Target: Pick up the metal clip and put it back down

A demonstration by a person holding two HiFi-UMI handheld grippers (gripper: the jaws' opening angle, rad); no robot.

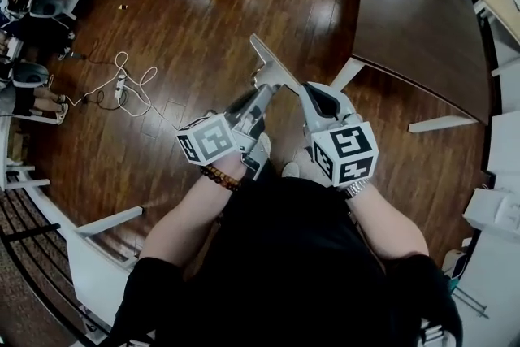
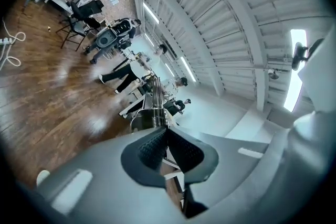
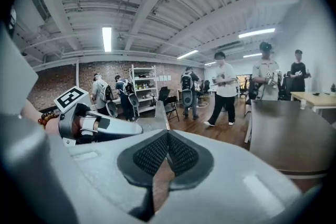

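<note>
metal clip [image 1: 272, 62] lower end hidden by left tongs [image 1: 263, 91] & right tongs [image 1: 306, 91], dark table [image 1: 422, 20] cut off at top

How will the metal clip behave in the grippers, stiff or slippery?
Probably stiff: the metal clip juts straight from the left gripper and right gripper. Its shiny plate may slip in their grip. Its spring suggests it resists opening.

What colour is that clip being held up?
Silvery grey, bare metal. The metal clip shows best in the head view.

Open wood floor [image 1: 211, 20] ahead, dark table [image 1: 414, 20] rightward of right gripper [image 1: 302, 88], cable [image 1: 122, 55] on floor left
</note>
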